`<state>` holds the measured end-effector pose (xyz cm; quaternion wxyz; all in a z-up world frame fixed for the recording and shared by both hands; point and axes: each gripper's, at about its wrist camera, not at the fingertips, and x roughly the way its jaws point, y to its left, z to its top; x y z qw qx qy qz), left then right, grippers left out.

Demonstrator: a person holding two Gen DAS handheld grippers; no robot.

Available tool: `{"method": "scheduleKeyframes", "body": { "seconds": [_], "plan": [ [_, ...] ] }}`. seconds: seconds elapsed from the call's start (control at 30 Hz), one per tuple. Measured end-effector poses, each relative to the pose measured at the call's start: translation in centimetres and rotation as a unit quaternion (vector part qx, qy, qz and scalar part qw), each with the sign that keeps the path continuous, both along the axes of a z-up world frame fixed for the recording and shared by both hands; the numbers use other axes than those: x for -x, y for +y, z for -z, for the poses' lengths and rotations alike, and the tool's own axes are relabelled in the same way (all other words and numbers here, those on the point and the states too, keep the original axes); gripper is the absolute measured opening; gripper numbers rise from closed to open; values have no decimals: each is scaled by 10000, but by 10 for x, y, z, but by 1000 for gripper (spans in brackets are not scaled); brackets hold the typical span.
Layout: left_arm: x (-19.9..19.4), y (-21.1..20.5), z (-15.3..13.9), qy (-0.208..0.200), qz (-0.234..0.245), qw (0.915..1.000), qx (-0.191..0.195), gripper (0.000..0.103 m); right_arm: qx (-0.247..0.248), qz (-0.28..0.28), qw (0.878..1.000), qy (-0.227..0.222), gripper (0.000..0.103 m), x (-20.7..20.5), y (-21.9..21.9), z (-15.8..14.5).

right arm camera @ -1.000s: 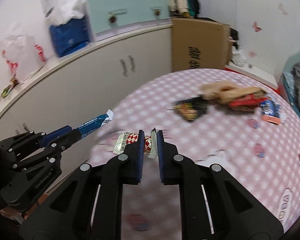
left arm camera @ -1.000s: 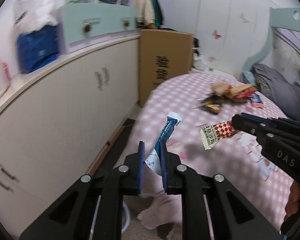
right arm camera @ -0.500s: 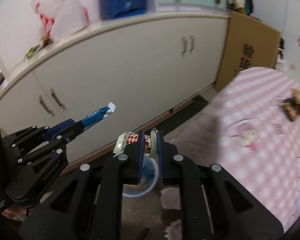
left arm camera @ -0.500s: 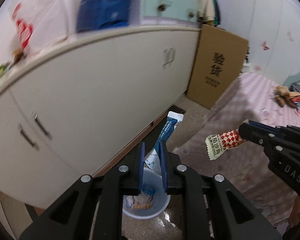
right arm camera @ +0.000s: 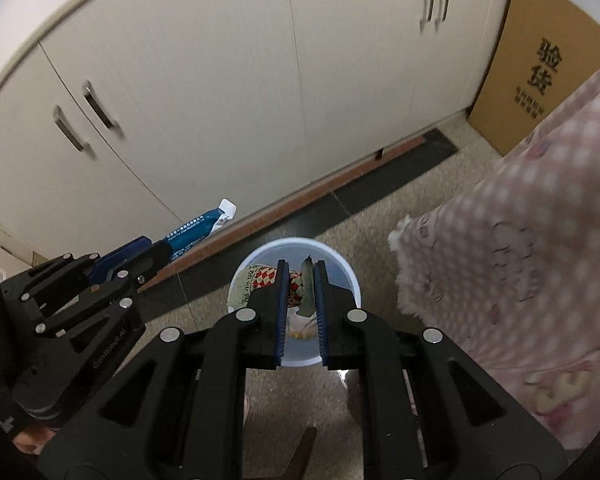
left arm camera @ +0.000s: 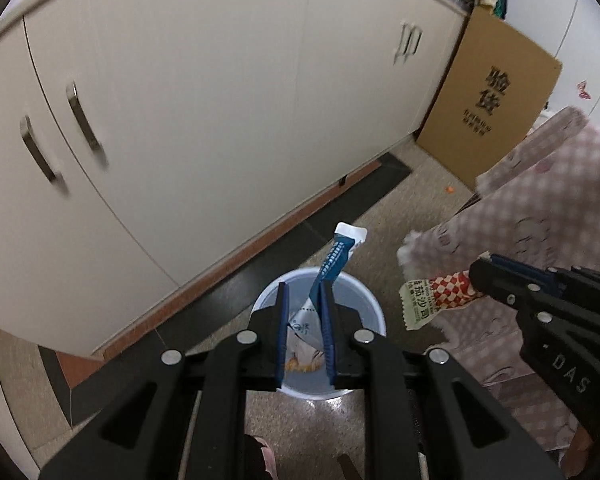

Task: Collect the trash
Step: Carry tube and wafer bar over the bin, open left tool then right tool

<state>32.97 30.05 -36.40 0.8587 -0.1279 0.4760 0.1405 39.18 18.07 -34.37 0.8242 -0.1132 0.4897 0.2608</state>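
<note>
— Item one? 
— A blue and white wrapper, clenched in the left gripper, its free end sticking up above a pale blue bin on the floor.

— Item two? 
— A red-checked packet, clamped in the right gripper, held over the same bin.

— Bin contents? 
— Some scraps lay at the bottom; I couldn't tell what.

— Surroundings? 
— White cupboards behind, a cardboard box leaning beside them, and a pink checked bedcover hanging just right of the bin.
</note>
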Motion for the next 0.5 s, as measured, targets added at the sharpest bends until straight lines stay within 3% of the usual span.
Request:
{"method": "scheduleKeyframes", "body": {
  "seconds": [0.3,0.43,0.5],
  "plan": [
    [-12,2,71,414,-218,9985,301,16,247,78,9993,252,13,-15,15,52],
    [-15,2,87,464,-259,9981,315,19,328,121,9990,278,13,-20,16,67],
    [-18,1,92,501,-226,9981,286,25,342,150,9988,316,13,-23,16,74]
  ]
}}
